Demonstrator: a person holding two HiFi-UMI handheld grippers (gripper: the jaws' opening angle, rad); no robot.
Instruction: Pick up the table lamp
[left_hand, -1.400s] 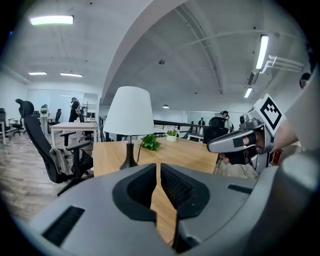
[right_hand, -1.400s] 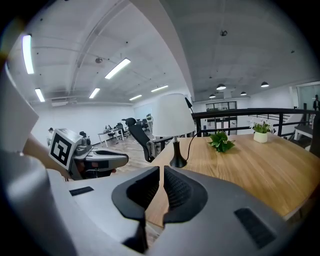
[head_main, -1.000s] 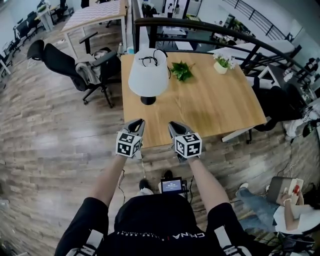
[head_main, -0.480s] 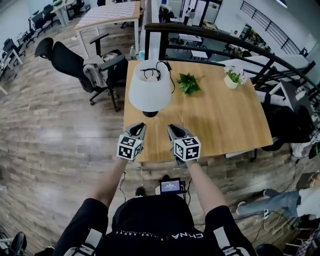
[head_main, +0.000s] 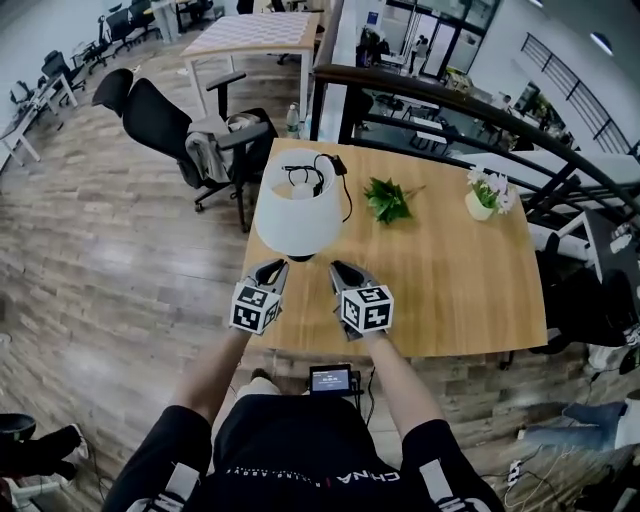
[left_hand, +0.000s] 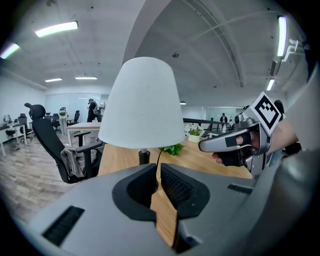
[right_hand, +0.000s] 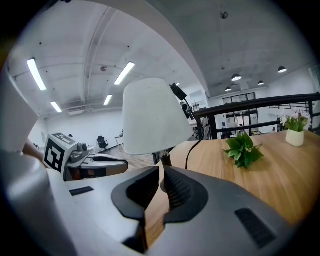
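The table lamp has a white shade and a black base and stands upright near the left side of the wooden table. Its black cord is coiled on top of the shade. My left gripper and right gripper hover side by side over the table's near edge, just short of the lamp and not touching it. Both are shut with nothing between the jaws. In the left gripper view the lamp rises straight beyond the shut left gripper. In the right gripper view the lamp stands just ahead of the shut right gripper.
A green leafy sprig lies on the table right of the lamp, and a small white pot of flowers stands at the far right. A black office chair stands left of the table. A black railing runs behind it.
The table and lamp have come closer. Both grippers have moved forward from in front of the table to over its near edge, close to the lamp's base. The jaws stayed shut.
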